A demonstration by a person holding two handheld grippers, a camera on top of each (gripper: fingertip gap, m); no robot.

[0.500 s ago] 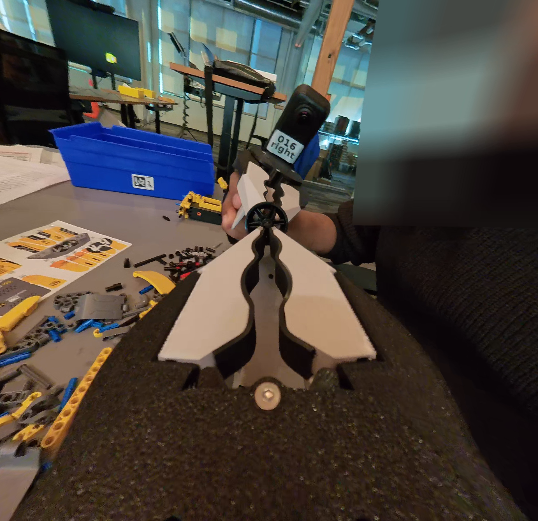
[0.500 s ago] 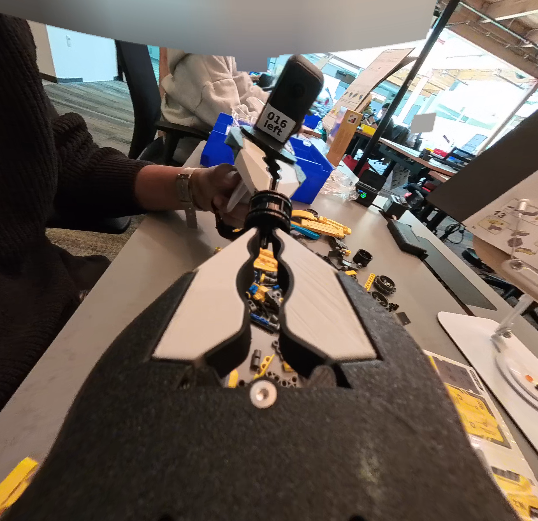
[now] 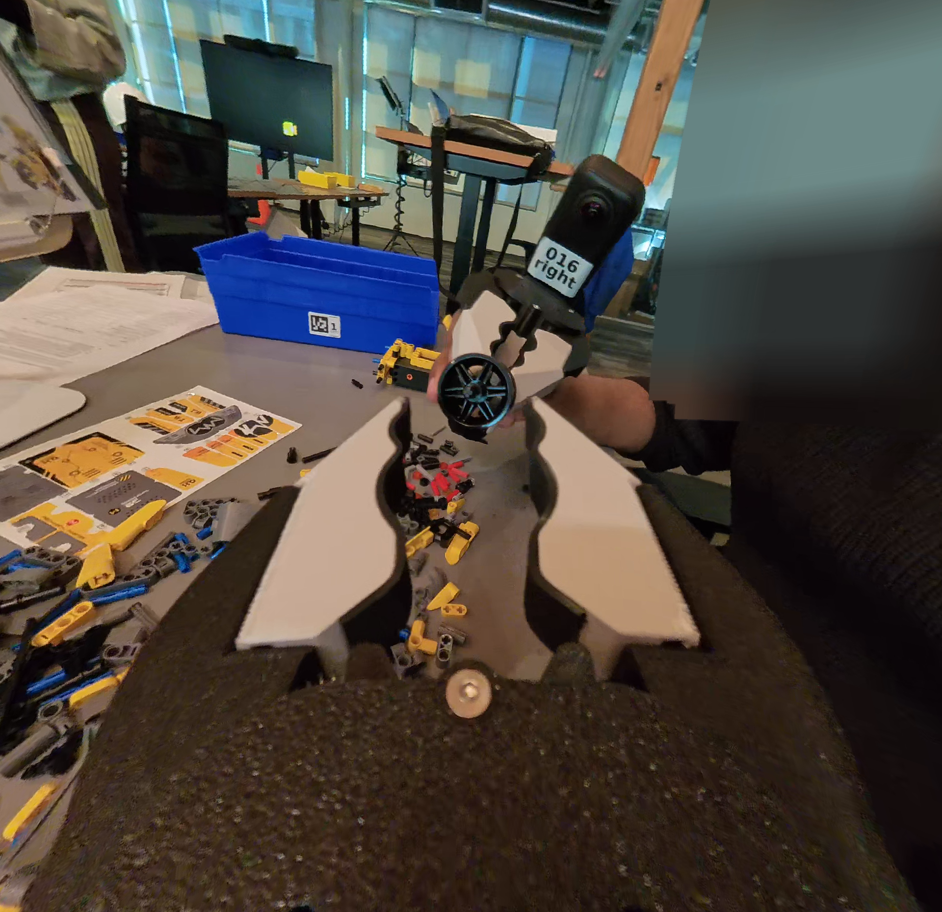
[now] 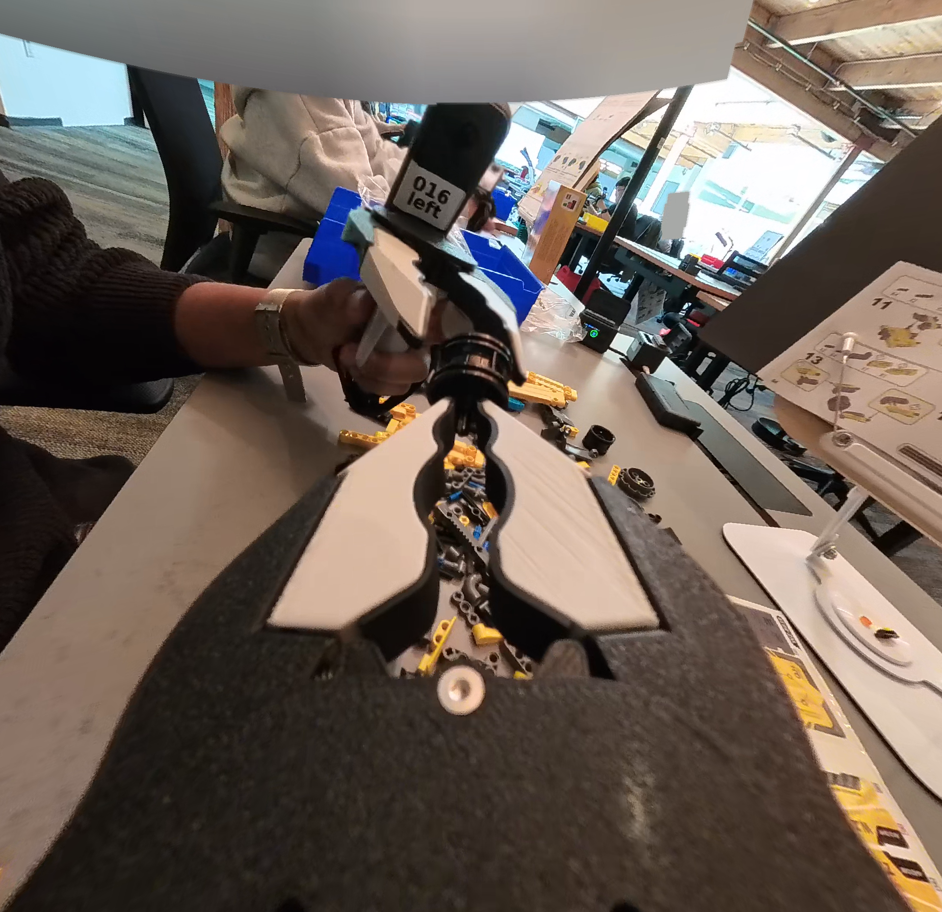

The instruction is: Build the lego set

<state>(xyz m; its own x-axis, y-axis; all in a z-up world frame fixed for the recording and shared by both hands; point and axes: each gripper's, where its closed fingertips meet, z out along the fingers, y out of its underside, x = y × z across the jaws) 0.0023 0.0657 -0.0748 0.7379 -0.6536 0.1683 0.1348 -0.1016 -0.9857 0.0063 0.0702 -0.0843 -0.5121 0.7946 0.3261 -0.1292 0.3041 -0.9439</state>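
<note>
— Wheel: where do we have it?
— Black spoked rim, in the air above the worktop. From the left wrist view it sits at 12 o'clock, just past our left gripper tips, spoke face toward that camera.
— Left jaws?
— Spread wide, nothing in them. The wheel sits level with the gap between the tips. We can't tell whether either finger touches it.
— Right gripper?
— Jaws nearly closed, pinching a black stub under the wheel. In the right wrist view we see the rim edge-on at 12 o'clock, right on the tips. The two grippers face each other, each held in a hand.
— What's under them?
— Loose parts pile, red, black, yellow and grey, on the worktop below the left jaws. More blue, grey and yellow beams at 8 o'clock.
— Rest of the left view?
— Sticker sheet at 9 o'clock, blue bin at 11, small yellow-and-black sub-assembly just in front of the bin.
— Right view?
— Two small black wheels on the worktop at 2 o'clock, open instruction booklet on a stand at 3.
</note>
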